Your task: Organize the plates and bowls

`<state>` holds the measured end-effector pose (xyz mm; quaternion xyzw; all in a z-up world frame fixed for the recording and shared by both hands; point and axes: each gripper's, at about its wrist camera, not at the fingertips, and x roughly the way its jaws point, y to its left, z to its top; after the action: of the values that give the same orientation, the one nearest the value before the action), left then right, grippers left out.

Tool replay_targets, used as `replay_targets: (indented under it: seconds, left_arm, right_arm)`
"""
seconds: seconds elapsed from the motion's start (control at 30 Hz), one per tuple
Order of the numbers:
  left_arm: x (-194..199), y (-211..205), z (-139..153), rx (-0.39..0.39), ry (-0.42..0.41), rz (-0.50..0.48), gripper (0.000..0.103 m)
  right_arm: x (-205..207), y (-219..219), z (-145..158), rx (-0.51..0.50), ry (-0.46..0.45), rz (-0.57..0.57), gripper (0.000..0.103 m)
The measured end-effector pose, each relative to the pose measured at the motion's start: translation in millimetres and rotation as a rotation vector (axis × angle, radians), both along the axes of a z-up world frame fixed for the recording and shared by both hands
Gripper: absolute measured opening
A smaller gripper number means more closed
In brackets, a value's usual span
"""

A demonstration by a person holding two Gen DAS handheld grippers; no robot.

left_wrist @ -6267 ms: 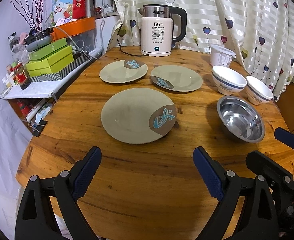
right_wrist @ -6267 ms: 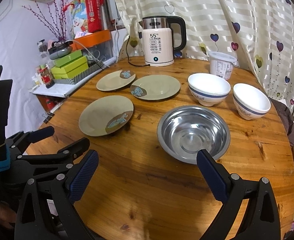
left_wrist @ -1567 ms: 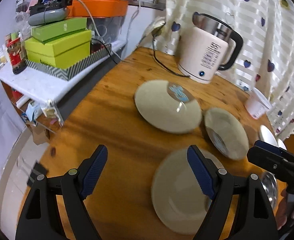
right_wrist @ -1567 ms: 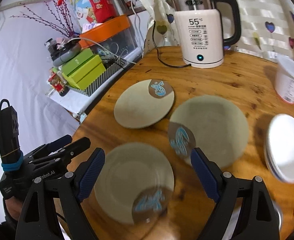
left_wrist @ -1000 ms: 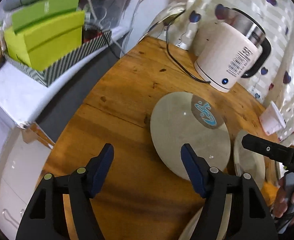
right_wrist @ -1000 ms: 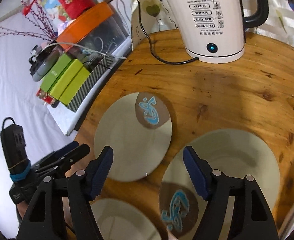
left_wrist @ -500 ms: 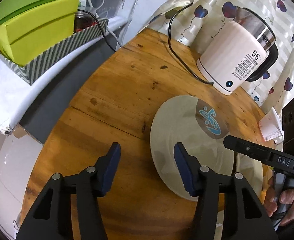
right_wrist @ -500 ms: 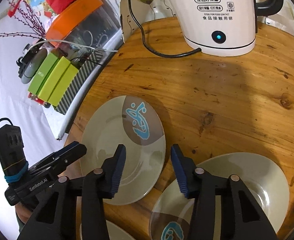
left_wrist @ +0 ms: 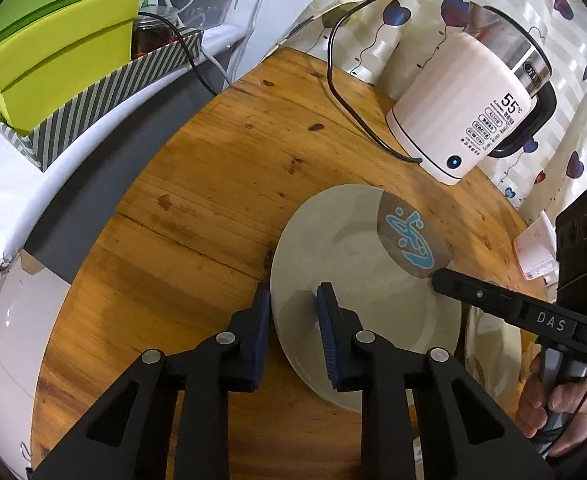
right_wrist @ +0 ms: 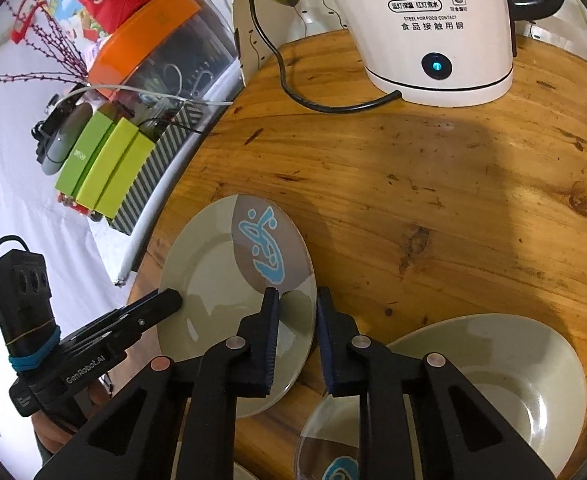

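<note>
Round wooden table [left_wrist: 197,184] under everything. Largest item standing on it: one white electric kettle [left_wrist: 469,120], display reading 55, blue light lit on its base, black cord [left_wrist: 353,116] trailing across the wood.

Plates counted: two clearly visible, same grey-green glaze with a brown patch and blue motif. Far plate [right_wrist: 229,300] lying near the table's left edge; second plate [right_wrist: 493,376] just beside it on the right-hand side, rims close, contact not resolvable. Sliver of a possible third at the bottom edge of the right wrist view, too small to confirm. Bowls: none identifiable.

Left gripper [left_wrist: 293,308]: narrowed to a small gap, straddling the left rim of the far plate, one blue pad outside the edge over the wood, the other over the plate surface. Whether pads actually press the rim: cannot tell.

Right gripper [right_wrist: 297,316]: likewise nearly closed, straddling the opposite rim of the same plate beside the brown patch. Pinch contact: cannot tell.

Off the table: striped box [right_wrist: 157,168] holding green cartons [right_wrist: 105,164], three counted; one orange-lidded container [right_wrist: 161,36].
</note>
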<state>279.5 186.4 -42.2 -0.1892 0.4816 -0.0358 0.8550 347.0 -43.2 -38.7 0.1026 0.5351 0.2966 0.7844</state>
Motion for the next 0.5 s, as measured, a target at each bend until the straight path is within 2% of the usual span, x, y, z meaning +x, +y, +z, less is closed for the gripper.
replay_targets:
  seconds: [0.23, 0.5]
  left_arm:
    - [-10.6, 1.7, 15.5, -0.004, -0.013, 0.004, 0.022]
    - [-50.0, -10.4, 44.7, 0.019, -0.022, -0.009, 0.022]
  right_arm:
    - [-9.4, -2.3, 8.5, 0.025, 0.013, -0.008, 0.018]
    - [-53.6, -12.7, 35.6, 0.024, -0.002, -0.007, 0.018]
